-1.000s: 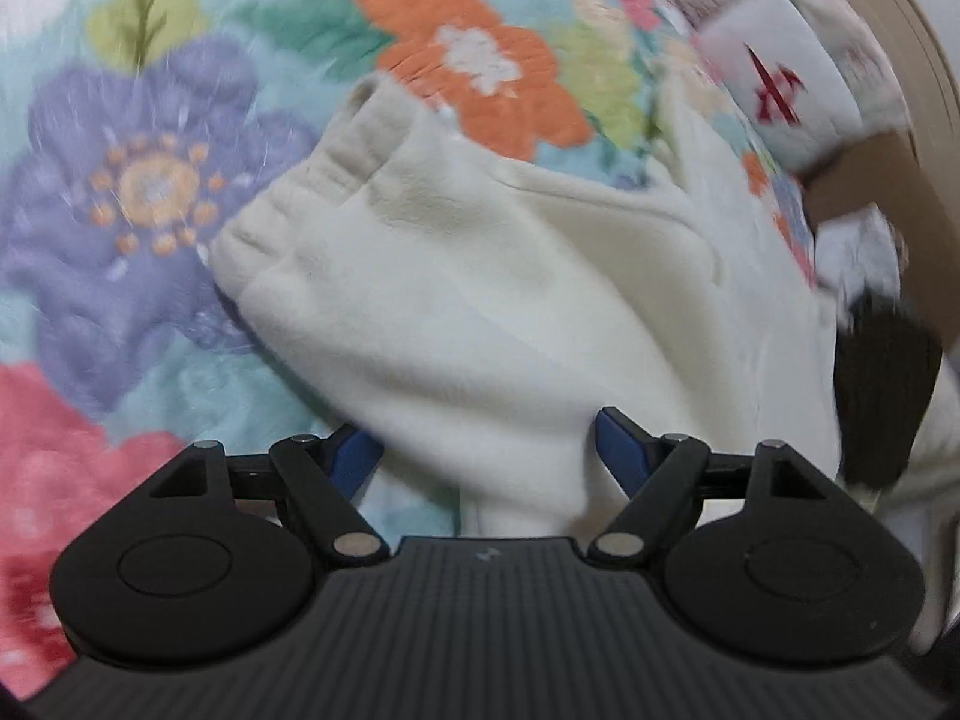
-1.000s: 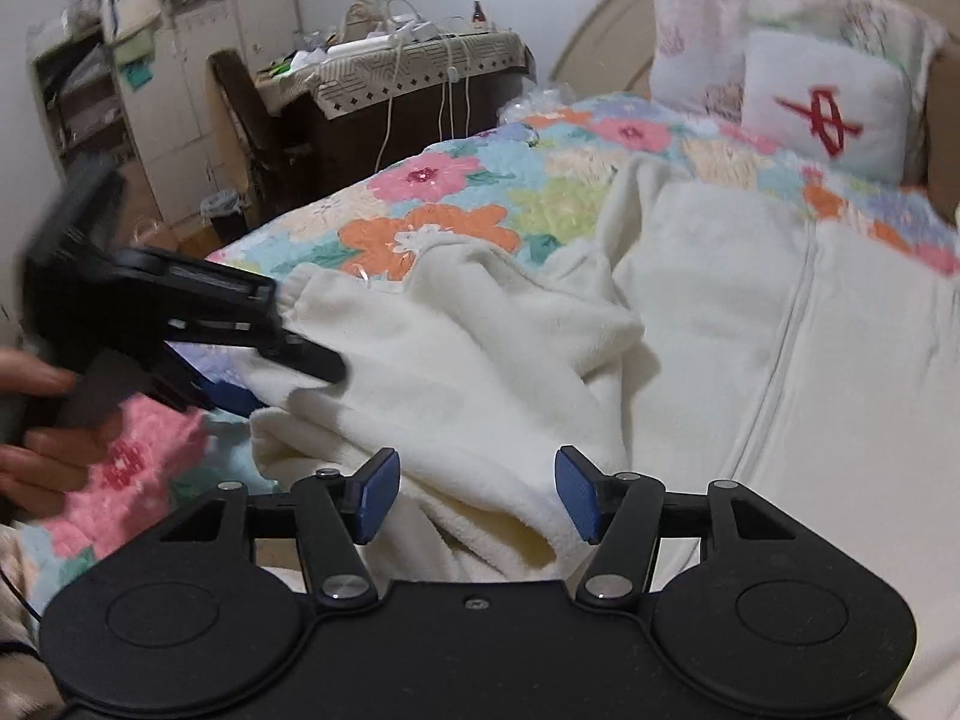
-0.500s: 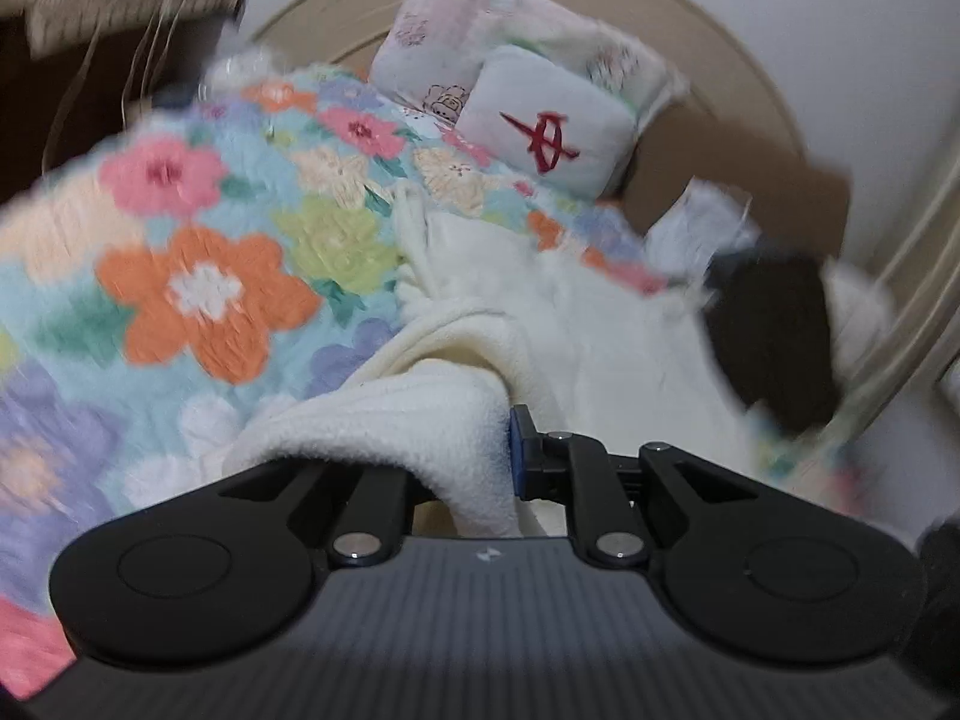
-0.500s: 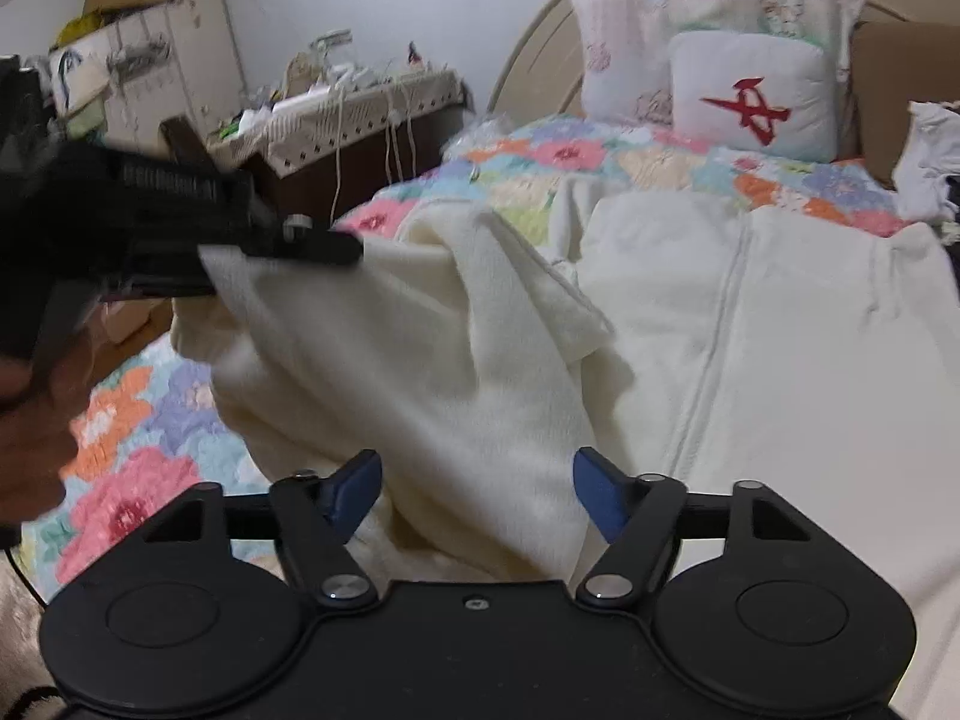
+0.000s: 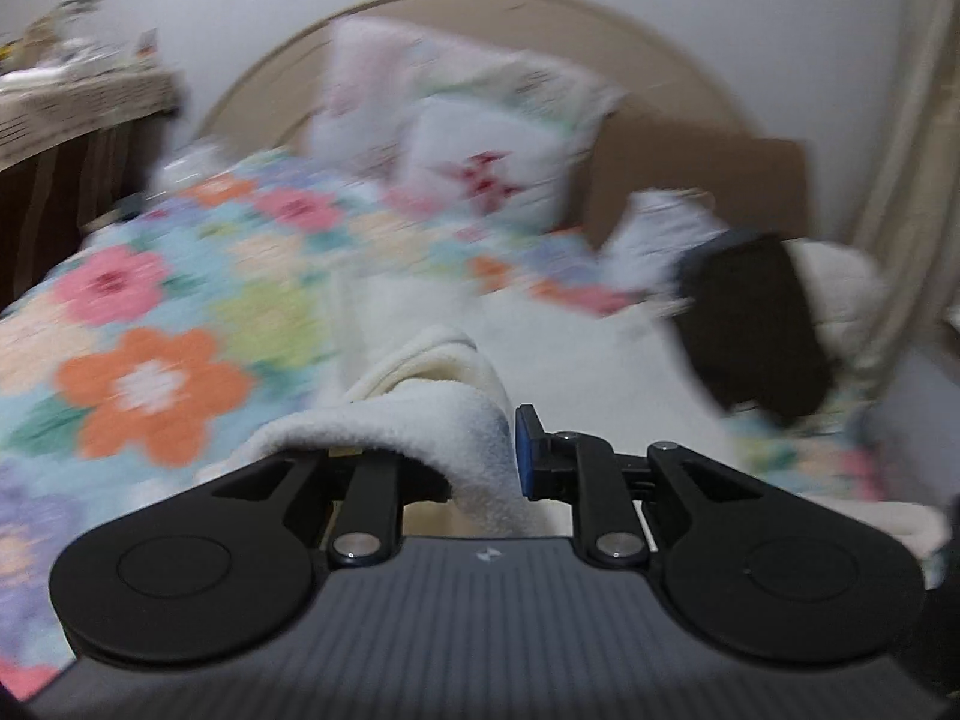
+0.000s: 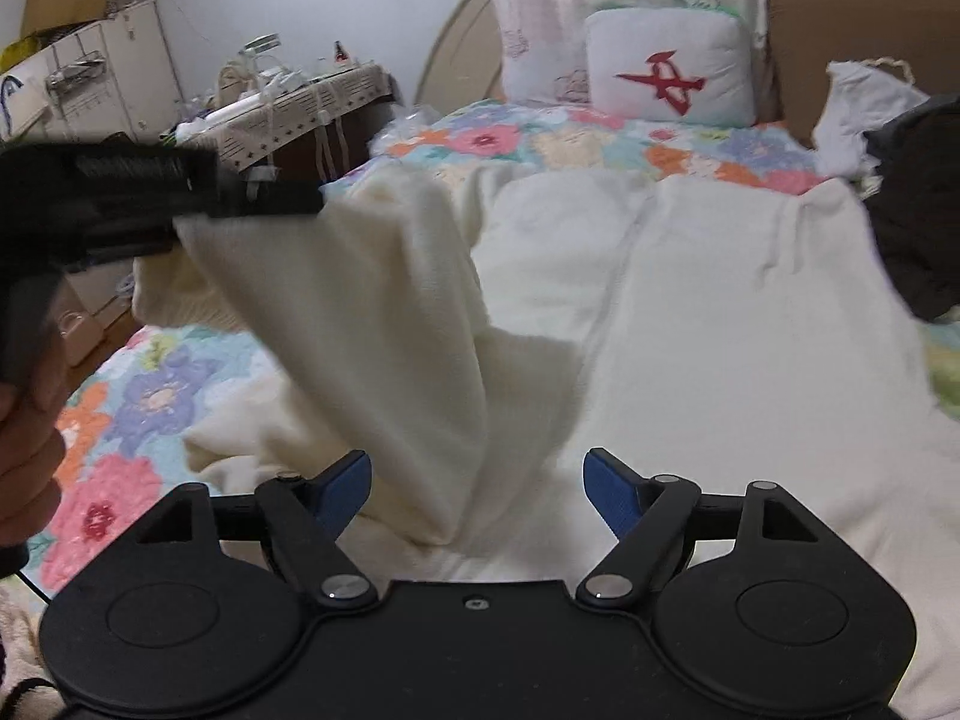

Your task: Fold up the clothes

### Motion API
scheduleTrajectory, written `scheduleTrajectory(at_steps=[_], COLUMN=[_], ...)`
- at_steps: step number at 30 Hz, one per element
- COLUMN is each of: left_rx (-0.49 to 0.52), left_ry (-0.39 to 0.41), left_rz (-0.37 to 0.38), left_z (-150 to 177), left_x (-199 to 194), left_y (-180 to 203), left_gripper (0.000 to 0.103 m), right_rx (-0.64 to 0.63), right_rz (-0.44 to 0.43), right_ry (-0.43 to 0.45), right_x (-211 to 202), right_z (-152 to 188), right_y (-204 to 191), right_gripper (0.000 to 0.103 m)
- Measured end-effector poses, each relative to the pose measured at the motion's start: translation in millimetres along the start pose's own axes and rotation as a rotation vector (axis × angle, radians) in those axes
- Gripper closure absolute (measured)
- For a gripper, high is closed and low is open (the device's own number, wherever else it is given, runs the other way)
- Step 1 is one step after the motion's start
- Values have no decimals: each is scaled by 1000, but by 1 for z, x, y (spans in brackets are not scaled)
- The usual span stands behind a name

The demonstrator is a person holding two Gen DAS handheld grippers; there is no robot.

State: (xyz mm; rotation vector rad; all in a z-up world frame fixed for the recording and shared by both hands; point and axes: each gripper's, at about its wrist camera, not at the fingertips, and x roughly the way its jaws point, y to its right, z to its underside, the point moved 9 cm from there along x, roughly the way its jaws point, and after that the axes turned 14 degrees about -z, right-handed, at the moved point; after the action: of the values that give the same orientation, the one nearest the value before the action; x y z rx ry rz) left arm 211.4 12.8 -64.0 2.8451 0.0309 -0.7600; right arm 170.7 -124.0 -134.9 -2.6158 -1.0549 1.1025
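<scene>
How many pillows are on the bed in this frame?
2: a pale patterned pillow leaning against the headboard, and a white pillow with a red mark propped in front of it. Others may be hidden.

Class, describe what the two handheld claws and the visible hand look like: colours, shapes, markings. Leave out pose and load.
Both claws are matte black plastic. The right claw has blue ribbed fingertip pads, silver pivot screws, two round lobes with embossed circles, and a smooth body. The left claw looks alike, but its body is ribbed grey with a small white mark. The bare-skinned left hand shows no sleeve; a thin black cable runs below it.
</scene>
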Motion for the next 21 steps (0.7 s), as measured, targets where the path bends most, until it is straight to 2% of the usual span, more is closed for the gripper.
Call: scheduleTrajectory(at_steps=[1, 4, 6, 8, 9, 11, 15, 16, 18, 20, 21], left_rx=[40, 189, 228, 243, 230, 206, 190, 197, 215, 231, 236], left_ry=[0, -46, -108, -194, -211, -225, -247, -242, -243, -255, -261], left_rz=[25, 38, 76, 140, 162, 190, 181, 158, 94, 19, -16], left_z=[1, 18, 36, 57, 64, 73, 77, 76, 71, 74, 75], left_x=[1, 17, 27, 35, 35, 34, 19, 15, 13, 9, 6], left_y=[18, 62, 80, 97, 101, 105, 98, 89, 73, 47, 34], left_gripper=[86, 83, 82, 67, 53, 49, 41, 34, 28, 28, 28], right_rx=[12, 64, 121, 178, 173, 163, 144, 138, 89, 21, -8], right_rz=[9, 57, 82, 97, 106, 123, 159, 162, 113, 68, 85], right_ry=[8, 12, 17, 22, 22, 22, 21, 25, 50, 61, 49], right_x=[-6, -21, -29, -35, -35, -35, -35, -35, -30, -21, -15], right_z=[-2, 0, 3, 6, 6, 5, 5, 3, -6, -15, -14], right_y=[6, 31, 51, 71, 74, 81, 95, 97, 86, 70, 69], right_gripper=[21, 20, 20, 20, 20, 20, 20, 20, 20, 21, 24])
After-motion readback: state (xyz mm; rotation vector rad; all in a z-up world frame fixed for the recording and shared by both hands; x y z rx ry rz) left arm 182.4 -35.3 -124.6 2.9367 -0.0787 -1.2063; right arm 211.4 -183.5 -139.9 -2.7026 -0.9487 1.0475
